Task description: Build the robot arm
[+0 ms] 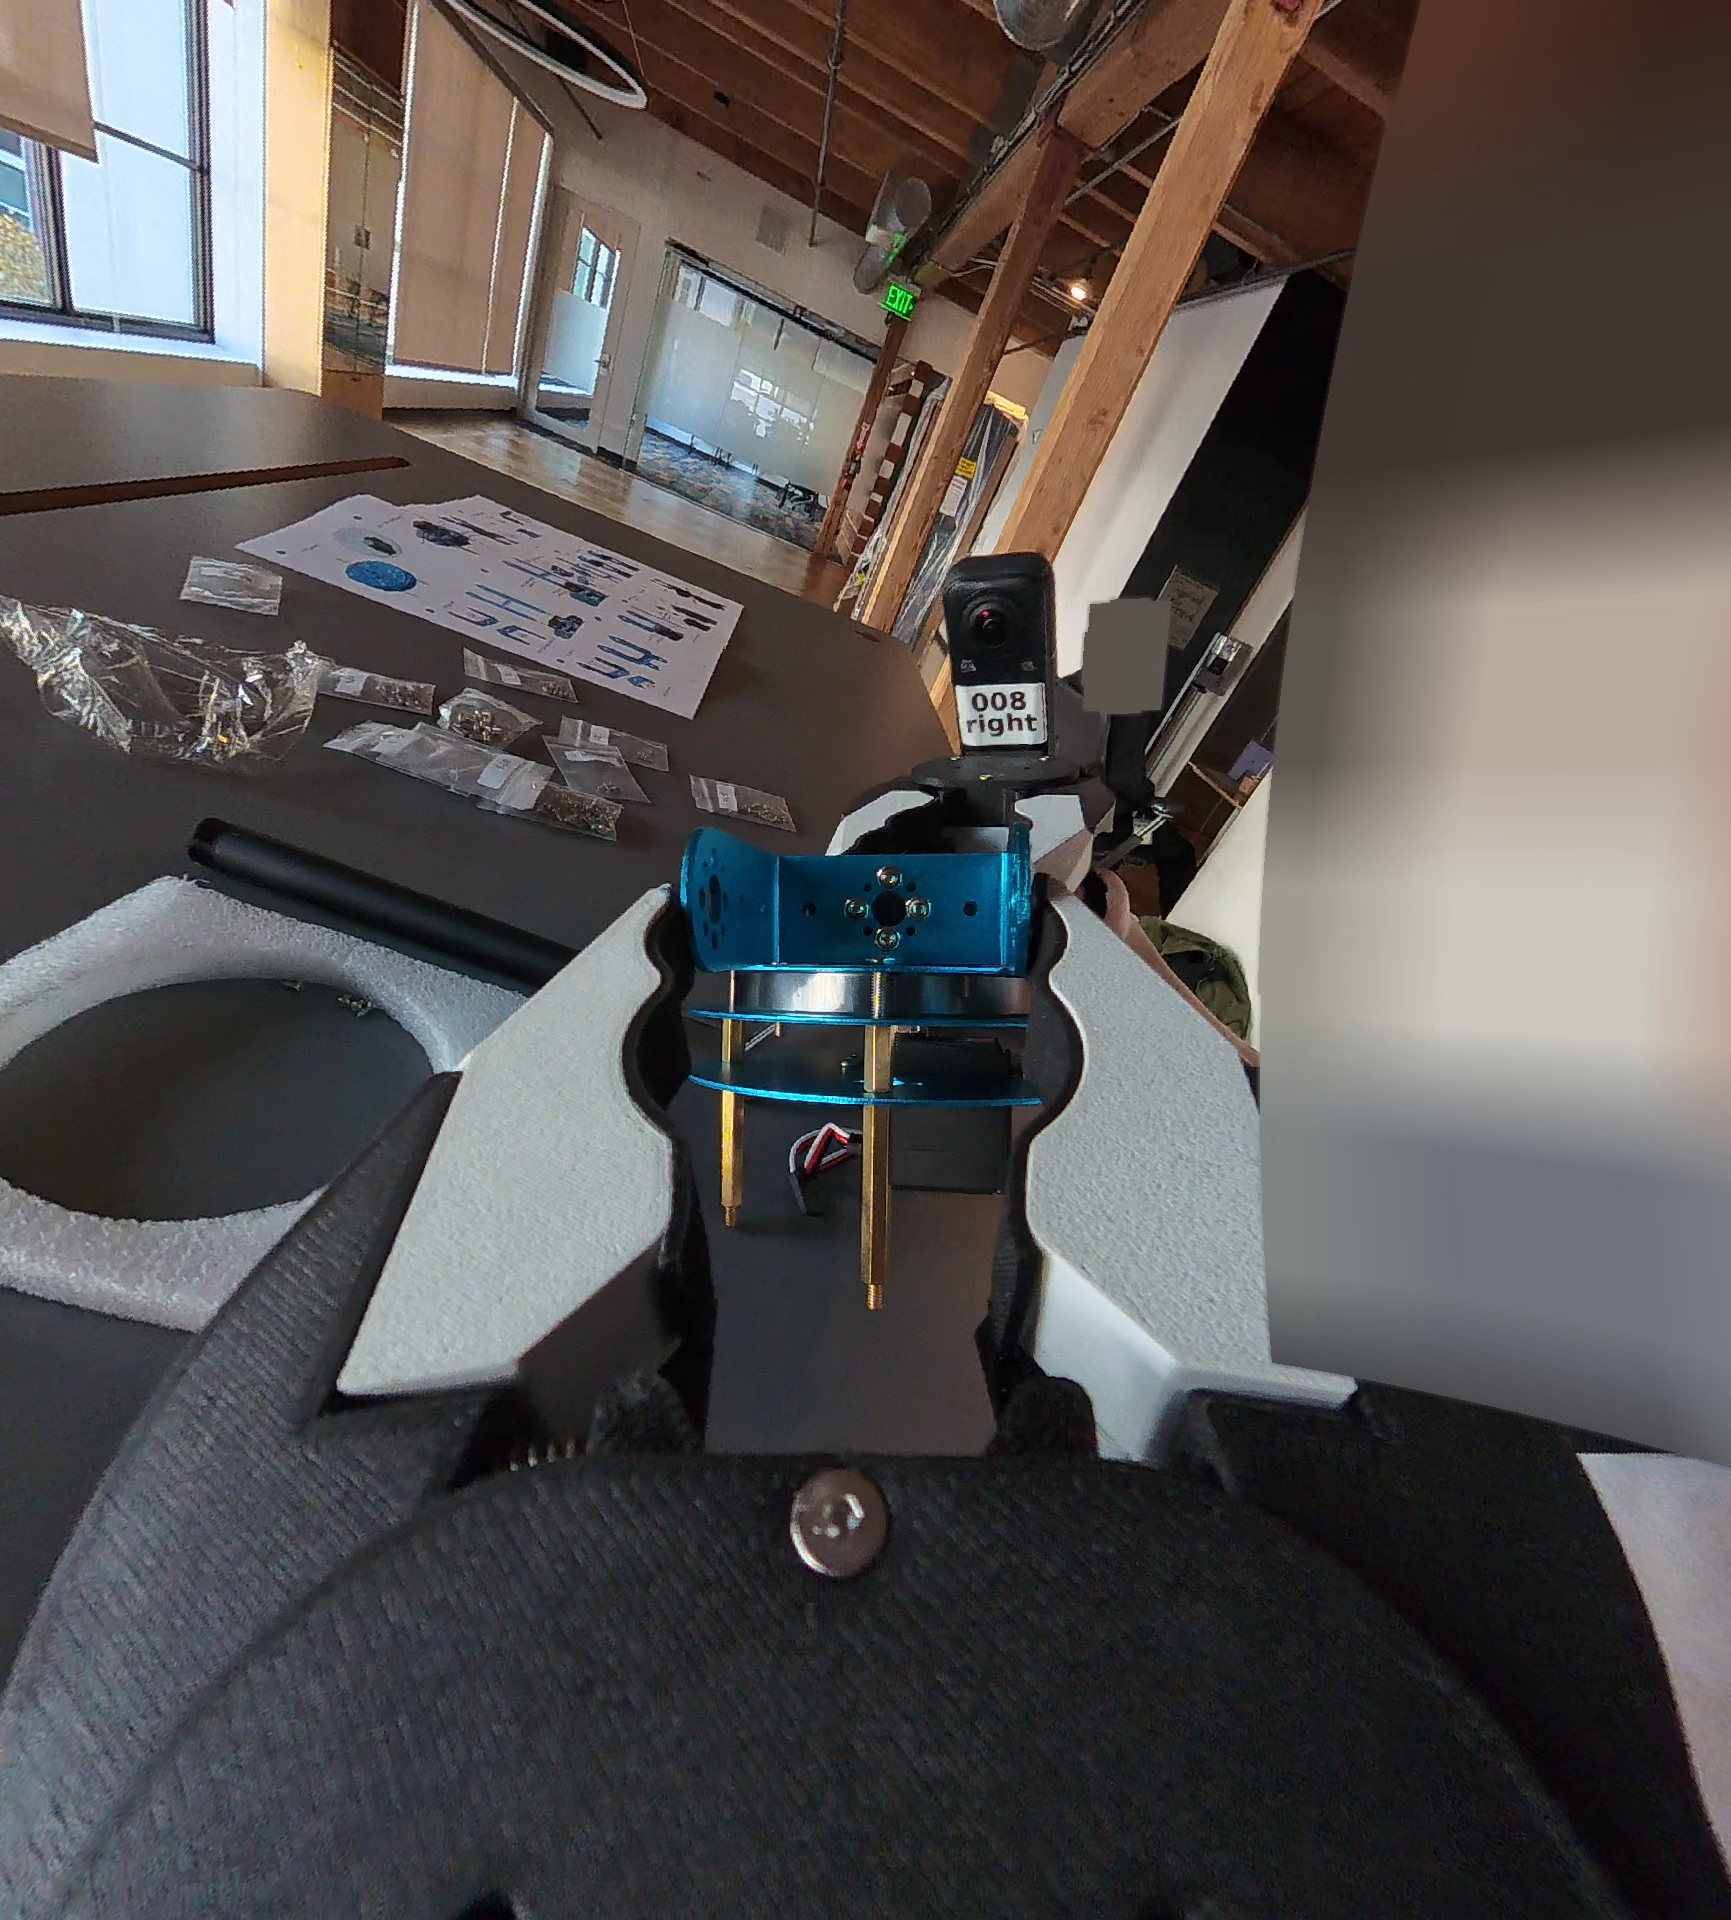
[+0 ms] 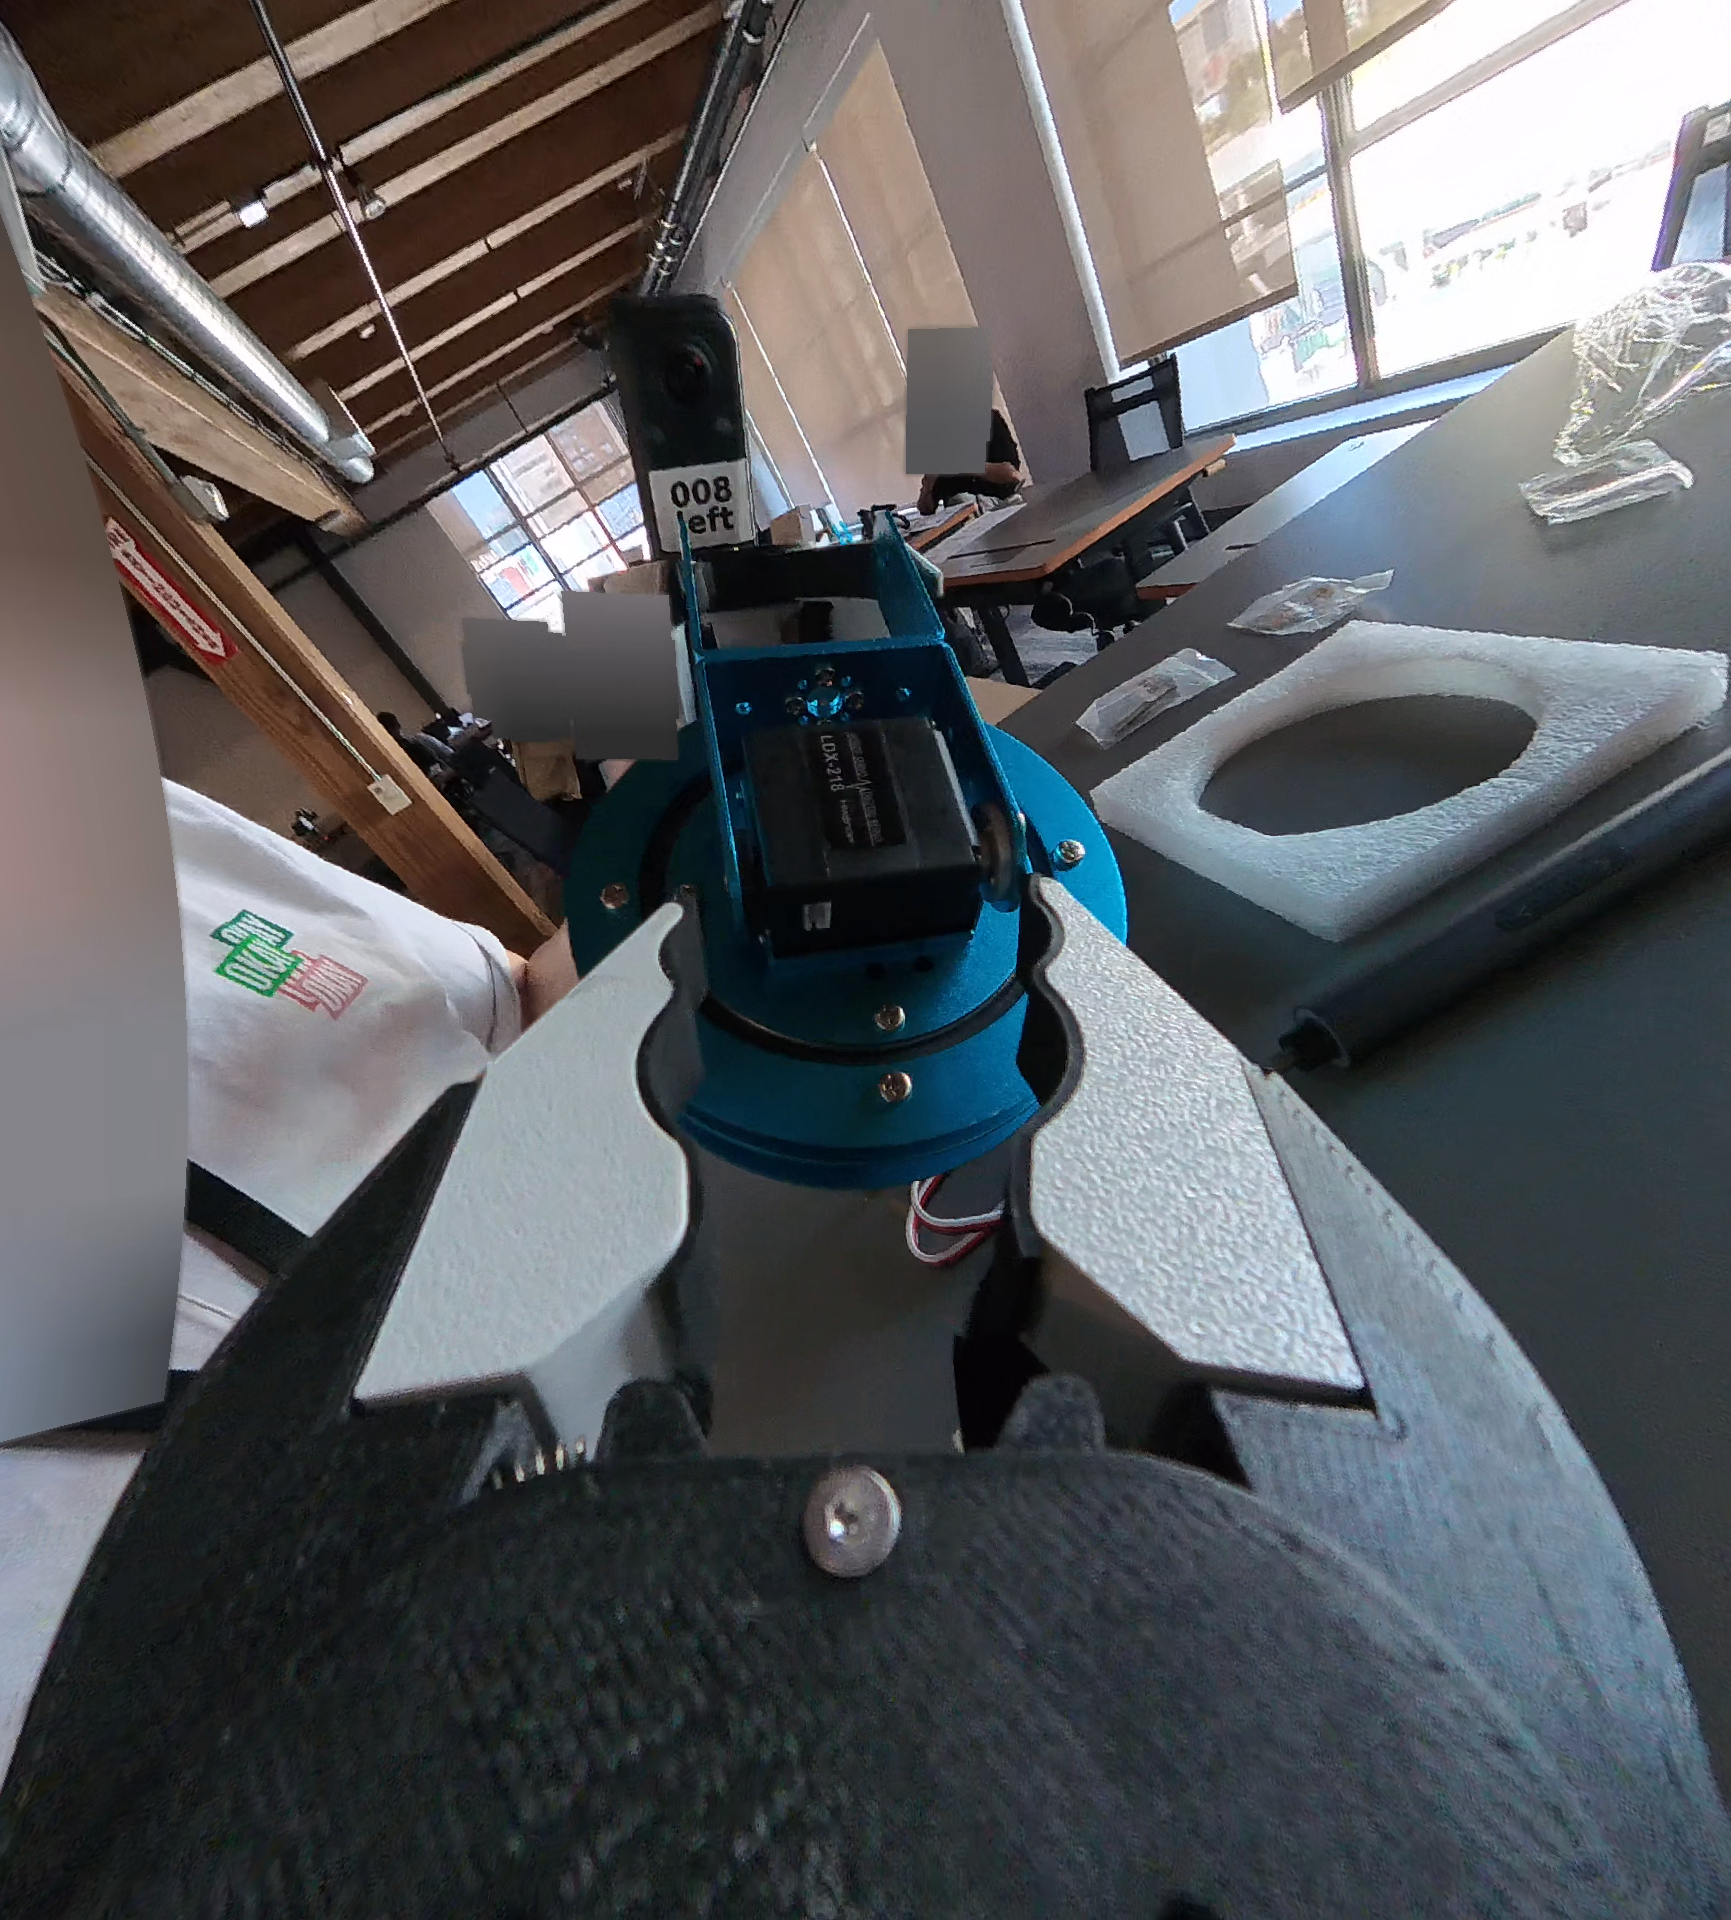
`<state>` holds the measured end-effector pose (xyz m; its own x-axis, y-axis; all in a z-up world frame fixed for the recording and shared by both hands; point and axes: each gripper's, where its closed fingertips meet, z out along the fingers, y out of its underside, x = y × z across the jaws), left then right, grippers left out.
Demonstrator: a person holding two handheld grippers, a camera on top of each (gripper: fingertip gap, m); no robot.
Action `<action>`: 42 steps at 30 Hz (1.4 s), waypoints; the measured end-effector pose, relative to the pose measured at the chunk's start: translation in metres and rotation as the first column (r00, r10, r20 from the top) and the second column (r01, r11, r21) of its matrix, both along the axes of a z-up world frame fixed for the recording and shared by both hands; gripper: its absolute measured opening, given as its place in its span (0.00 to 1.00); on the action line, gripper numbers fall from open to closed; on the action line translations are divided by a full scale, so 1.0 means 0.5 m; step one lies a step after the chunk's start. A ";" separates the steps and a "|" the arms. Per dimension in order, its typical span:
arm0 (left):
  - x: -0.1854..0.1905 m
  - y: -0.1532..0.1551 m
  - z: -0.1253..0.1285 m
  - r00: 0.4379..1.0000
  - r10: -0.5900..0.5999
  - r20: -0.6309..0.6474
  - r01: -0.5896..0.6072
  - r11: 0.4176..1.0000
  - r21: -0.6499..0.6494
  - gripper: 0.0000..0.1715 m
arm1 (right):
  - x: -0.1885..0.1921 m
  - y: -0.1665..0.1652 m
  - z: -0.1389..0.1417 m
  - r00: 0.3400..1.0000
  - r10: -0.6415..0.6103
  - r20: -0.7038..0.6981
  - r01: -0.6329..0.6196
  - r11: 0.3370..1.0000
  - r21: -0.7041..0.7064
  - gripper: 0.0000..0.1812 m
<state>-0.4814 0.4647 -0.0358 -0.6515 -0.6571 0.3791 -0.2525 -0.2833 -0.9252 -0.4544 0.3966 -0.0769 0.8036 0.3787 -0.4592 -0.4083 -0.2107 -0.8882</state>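
Observation:
A blue metal assembly [image 1: 902, 914] has a U-bracket on top, round blue plates and brass standoffs [image 1: 876, 1174] below. My left gripper [image 1: 861, 904] is shut on the U-bracket's two sides. In the right wrist view the assembly shows a black servo [image 2: 856, 831] in a blue bracket on a round blue base [image 2: 840, 1101]. My right gripper [image 2: 861, 904] comes from the opposite side, and its jaws close around the near end of the servo bracket, above the base. Red and white wires [image 2: 944, 1226] hang beneath. The right gripper also shows behind the assembly in the left wrist view [image 1: 965, 810].
On the dark table [image 1: 61, 831] lie a white foam block with a round hole [image 1: 30, 1226], a black rod [image 1: 373, 904], several small bags of screws [image 1: 528, 769], a printed sheet [image 1: 528, 603] and crumpled clear plastic [image 1: 113, 665]. A person in a white shirt [image 2: 321, 1039] is close by. The gap from one gripper's tips to the other's is roughly 9 centimetres.

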 end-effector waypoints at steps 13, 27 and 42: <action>0.000 -0.001 0.000 1.000 0.011 0.005 -0.011 1.000 0.016 0.37 | 0.001 0.002 -0.006 1.000 0.008 0.007 -0.008 0.999 -0.038 0.29; 0.000 0.000 0.000 1.000 0.017 -0.016 -0.017 1.000 -0.006 0.37 | -0.006 -0.014 0.017 0.928 -0.047 0.370 0.017 0.996 0.085 0.41; 0.011 -0.002 0.001 0.998 0.041 -0.047 -0.042 0.999 -0.010 0.37 | -0.020 -0.020 0.024 0.450 -0.240 0.860 -0.005 0.962 0.272 0.16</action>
